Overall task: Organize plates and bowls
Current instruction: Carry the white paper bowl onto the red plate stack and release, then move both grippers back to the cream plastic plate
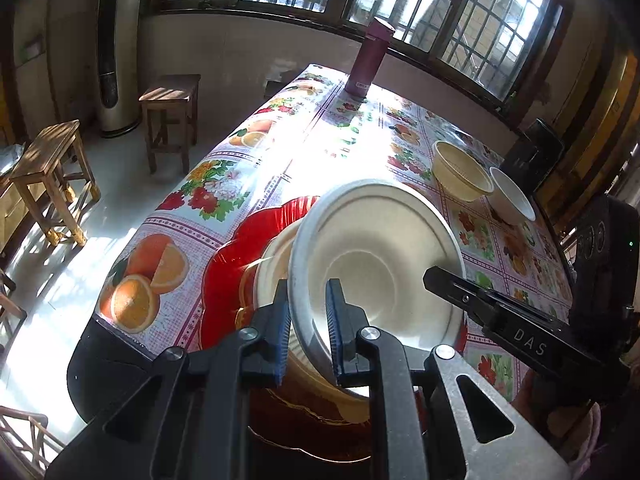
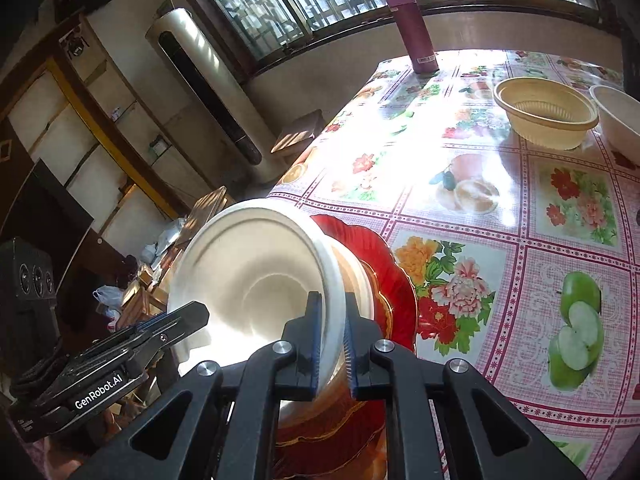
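Wooden stools (image 1: 52,172) only in left view; green-apple print (image 2: 576,328) right.

Right gripper (image 2: 331,334) pinches the rim of a tilted white bowl (image 2: 256,276) above a red plate (image 2: 394,276); the left gripper (image 2: 192,316) touches the bowl's other side.

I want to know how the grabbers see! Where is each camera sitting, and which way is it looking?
Left wrist: sits on the left gripper, looking down along its fingers across the table; those fingers pinch the white bowl's rim; the right gripper pokes in.
Right wrist: sits on the right gripper, pinching the same white bowl; the left gripper shows.
Both share: red plate, yellow bowl, purple bottle.
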Action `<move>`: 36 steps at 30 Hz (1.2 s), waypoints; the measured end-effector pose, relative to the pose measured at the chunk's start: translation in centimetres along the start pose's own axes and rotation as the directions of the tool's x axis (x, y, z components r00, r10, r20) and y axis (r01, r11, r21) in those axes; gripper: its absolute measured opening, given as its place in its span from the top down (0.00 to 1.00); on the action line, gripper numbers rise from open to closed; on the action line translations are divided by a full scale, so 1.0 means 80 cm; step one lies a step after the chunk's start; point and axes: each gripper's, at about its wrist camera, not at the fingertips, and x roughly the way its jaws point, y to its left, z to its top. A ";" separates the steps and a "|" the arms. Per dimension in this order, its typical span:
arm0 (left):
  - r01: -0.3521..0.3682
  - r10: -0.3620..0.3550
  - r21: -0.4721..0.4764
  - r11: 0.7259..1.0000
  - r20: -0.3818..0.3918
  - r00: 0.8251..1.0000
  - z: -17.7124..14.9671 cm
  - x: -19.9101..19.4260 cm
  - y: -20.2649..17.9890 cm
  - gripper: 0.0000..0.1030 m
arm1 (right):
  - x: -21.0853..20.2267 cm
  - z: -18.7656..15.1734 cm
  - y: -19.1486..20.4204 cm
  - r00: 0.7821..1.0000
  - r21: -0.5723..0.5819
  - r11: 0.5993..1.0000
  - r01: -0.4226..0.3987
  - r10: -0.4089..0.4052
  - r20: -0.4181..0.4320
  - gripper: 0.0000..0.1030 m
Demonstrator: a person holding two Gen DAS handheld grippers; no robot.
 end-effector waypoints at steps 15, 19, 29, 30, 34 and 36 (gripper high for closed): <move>-0.049 0.048 -0.001 0.999 0.220 0.974 0.013 -0.066 -0.004 0.00 | -0.076 0.010 -0.048 0.968 0.005 0.999 -0.043 0.041 0.246 0.13; 0.038 -0.041 0.019 0.999 0.210 0.977 0.018 -0.066 -0.032 0.00 | -0.093 0.019 -0.119 0.966 0.110 0.994 -0.030 0.000 0.257 0.00; 0.086 -0.100 0.164 0.983 0.076 0.992 0.031 -0.031 -0.143 0.00 | -0.121 0.026 -0.325 0.966 0.477 0.867 -0.144 0.019 0.256 0.01; 0.088 -0.099 0.169 0.982 0.057 0.993 0.034 -0.024 -0.154 0.00 | -0.124 0.028 -0.338 0.962 0.495 0.852 -0.168 0.032 0.272 0.01; 0.094 -0.090 0.167 0.981 -0.030 0.995 0.046 0.006 -0.190 0.00 | -0.123 0.035 -0.386 0.942 0.565 0.776 -0.282 0.113 0.315 0.01; 0.115 -0.104 0.156 0.981 -0.081 0.991 0.050 0.023 -0.206 0.00 | -0.120 0.040 -0.408 0.935 0.598 0.738 -0.313 0.128 0.332 0.01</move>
